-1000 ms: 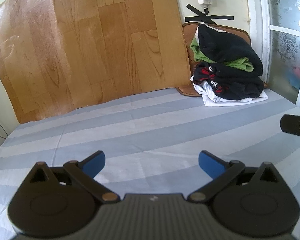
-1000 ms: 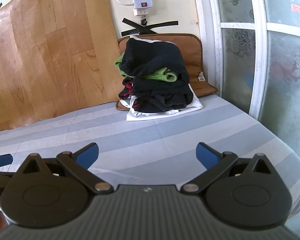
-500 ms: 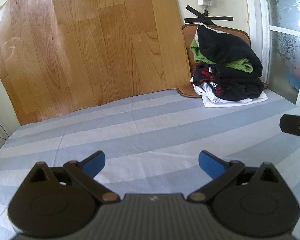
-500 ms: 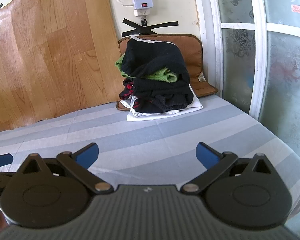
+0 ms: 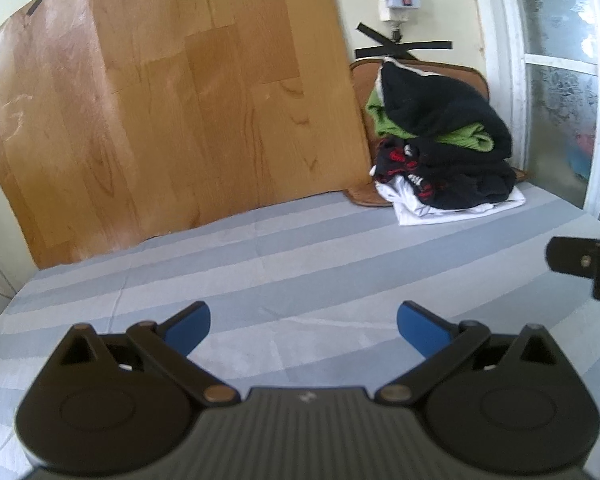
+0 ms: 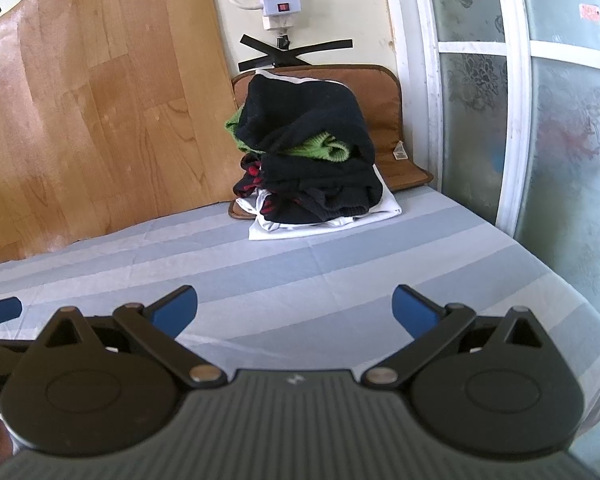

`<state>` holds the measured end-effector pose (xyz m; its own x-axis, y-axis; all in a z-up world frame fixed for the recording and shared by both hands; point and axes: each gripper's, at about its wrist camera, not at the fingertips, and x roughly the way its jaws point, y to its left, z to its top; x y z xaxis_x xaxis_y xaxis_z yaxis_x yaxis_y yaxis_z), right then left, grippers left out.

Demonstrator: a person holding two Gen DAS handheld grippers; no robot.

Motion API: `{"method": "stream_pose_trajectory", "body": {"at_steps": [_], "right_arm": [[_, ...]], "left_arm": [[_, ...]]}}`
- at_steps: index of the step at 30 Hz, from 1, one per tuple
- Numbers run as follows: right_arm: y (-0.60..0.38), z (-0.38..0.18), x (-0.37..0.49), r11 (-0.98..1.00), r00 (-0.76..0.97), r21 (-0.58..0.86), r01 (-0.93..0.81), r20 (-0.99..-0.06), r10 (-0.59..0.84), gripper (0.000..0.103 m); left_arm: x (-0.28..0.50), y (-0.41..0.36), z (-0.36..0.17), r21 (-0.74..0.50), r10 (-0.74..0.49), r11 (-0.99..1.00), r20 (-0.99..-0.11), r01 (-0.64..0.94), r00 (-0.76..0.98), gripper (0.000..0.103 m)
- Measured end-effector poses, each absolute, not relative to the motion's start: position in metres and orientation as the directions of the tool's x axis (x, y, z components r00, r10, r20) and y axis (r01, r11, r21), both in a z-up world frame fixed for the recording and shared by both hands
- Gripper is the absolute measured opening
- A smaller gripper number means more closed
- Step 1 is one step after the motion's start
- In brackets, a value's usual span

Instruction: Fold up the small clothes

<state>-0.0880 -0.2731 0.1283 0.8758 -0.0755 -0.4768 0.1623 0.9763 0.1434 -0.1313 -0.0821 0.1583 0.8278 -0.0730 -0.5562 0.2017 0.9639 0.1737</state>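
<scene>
A pile of small clothes (image 5: pixel 444 152), black, green, red and white, sits at the far right corner of the grey-striped bed sheet (image 5: pixel 300 264). It also shows in the right wrist view (image 6: pixel 308 160), straight ahead. My left gripper (image 5: pixel 303 326) is open and empty above the sheet, well short of the pile. My right gripper (image 6: pixel 295 312) is open and empty too, above the sheet. Part of the right gripper's body (image 5: pixel 588 264) shows at the right edge of the left wrist view. A blue fingertip (image 6: pixel 0 312) of the left gripper shows at the left edge of the right wrist view.
A wood-pattern board (image 5: pixel 172 112) leans on the wall behind the bed. A brown cushion (image 6: pixel 380 92) stands behind the pile. A power strip (image 6: pixel 278 0) hangs above. A frosted glass window (image 6: pixel 540 120) runs along the right side, by the bed's right edge.
Both wrist views have shifted slightly, the left one a bit more; the pile now sits a little further left in it. Both grippers stay open and empty.
</scene>
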Motion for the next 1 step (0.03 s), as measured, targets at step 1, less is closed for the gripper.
{"method": "stream_pose_trajectory", "body": {"at_steps": [1], "right_arm": [[-0.2736, 0.1276, -0.0876, 0.976, 0.875, 0.144, 0.164, -0.478, -0.077, 0.103]], "left_arm": [[-0.131, -0.0828, 0.1585, 0.17, -0.082, 0.963, -0.559, 0.211, 0.825, 0.103]]}}
